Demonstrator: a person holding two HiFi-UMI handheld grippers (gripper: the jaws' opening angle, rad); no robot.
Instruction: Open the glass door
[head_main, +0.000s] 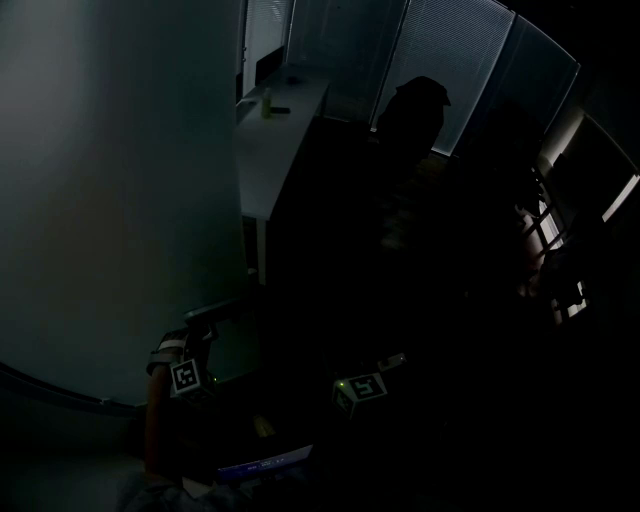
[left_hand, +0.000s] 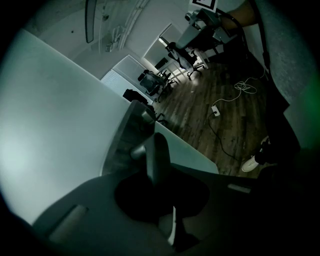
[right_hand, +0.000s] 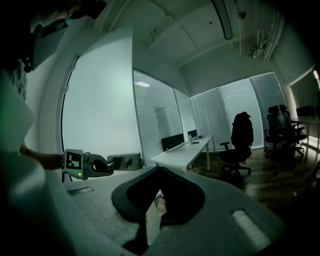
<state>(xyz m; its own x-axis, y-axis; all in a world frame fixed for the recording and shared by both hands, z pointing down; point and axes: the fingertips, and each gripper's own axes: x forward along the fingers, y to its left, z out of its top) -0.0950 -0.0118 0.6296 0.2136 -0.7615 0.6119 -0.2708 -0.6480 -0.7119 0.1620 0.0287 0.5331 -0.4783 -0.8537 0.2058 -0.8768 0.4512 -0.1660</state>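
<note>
Left gripper view: glass door (left_hand: 55, 125) fills the left half as 1 pale, frosted-looking panel, its dark edge running down toward the jaws. Left gripper (left_hand: 162, 200): jaws drawn almost fully together and clamped on the handle (left_hand: 154, 155), a dark upright bar that a short round stub (left_hand: 139, 150) joins to the door's edge. Right of the handle, wooden floor (left_hand: 210, 95) with a white cable (left_hand: 220, 107) lying across it. A white shoe (left_hand: 250, 163) sits at the lower right.

Head view, very dark: door again takes the whole left side. The left gripper sits low and left against the door's lower edge, marker cube facing up. Further right, a long white desk (head_main: 285, 125) runs away from the door with a small bottle (head_main: 267, 103) on it. A dark chair (head_main: 415, 110) stands beyond it, in front of closed blinds (head_main: 450, 50).

Right gripper view: the left gripper shows at far left, level, its tips at a grey block on the door's edge. The door panel rises pale above it. Blinds, the desk and the chair with a jacket on its back follow to the right. Right gripper (right_hand: 156, 204): jaws look closed together, nothing between them, and it is well apart from the door.
</note>
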